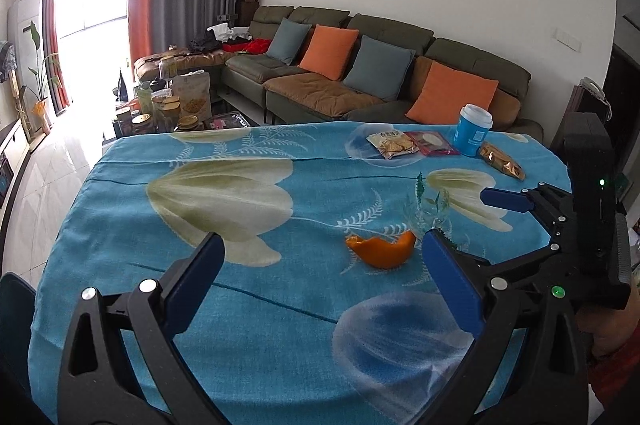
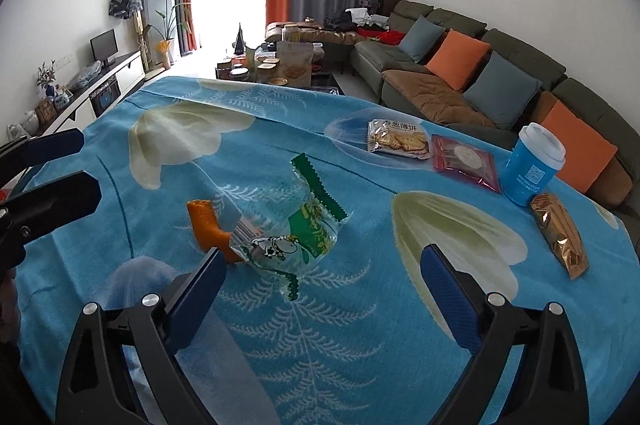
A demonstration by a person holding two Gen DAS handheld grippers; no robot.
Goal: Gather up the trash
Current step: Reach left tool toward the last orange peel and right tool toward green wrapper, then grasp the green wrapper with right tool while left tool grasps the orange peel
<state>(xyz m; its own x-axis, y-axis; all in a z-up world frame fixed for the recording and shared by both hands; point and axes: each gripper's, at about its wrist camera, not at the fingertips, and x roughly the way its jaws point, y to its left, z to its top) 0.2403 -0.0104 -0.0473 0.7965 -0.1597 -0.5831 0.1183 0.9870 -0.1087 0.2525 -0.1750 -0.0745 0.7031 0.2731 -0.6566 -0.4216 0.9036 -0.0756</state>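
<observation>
An orange peel (image 1: 382, 251) lies on the blue flowered tablecloth (image 1: 240, 289), just ahead and right of centre of my open, empty left gripper (image 1: 320, 265). A clear and green empty wrapper (image 1: 428, 209) lies right behind it. In the right wrist view the wrapper (image 2: 296, 229) and the peel (image 2: 208, 225) sit just ahead of my open, empty right gripper (image 2: 320, 265). The right gripper also shows in the left wrist view (image 1: 508, 201), beside the wrapper. The left gripper's fingers (image 2: 60, 165) show at the left edge of the right wrist view.
At the table's far right lie a cracker packet (image 2: 398, 139), a red packet (image 2: 466, 163), a blue paper cup (image 2: 534, 169) and a gold snack bag (image 2: 560, 235). A sofa with cushions (image 1: 360, 73) and a low cluttered table (image 1: 172, 105) stand behind.
</observation>
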